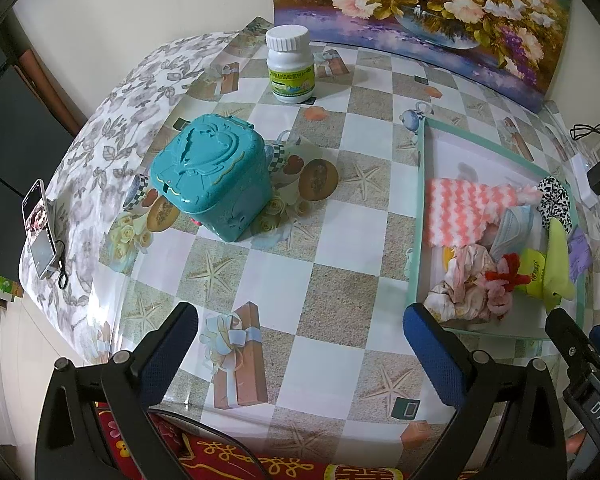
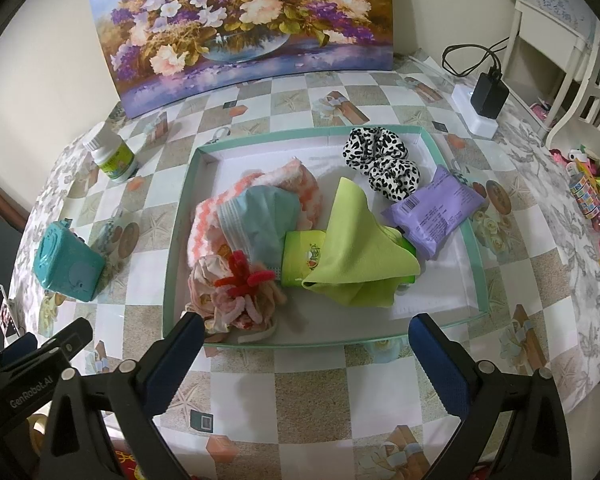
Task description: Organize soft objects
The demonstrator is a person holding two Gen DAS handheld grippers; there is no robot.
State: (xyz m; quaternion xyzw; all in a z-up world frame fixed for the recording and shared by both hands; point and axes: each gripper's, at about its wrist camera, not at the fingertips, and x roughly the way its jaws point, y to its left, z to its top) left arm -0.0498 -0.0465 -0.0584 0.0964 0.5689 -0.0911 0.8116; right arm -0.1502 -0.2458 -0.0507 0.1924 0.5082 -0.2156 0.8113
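Right tool apart, empty, at tray near rim; left tool apart, empty over bench. Soft items piled in tray; sorting seems done. Next: withdraw.

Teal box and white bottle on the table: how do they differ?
The teal box is squarish with an embossed lid; the white bottle is round with a ribbed cap. The box is plain teal; the bottle carries a green-yellow label. Both stand outside the tray, untouched by either tool.
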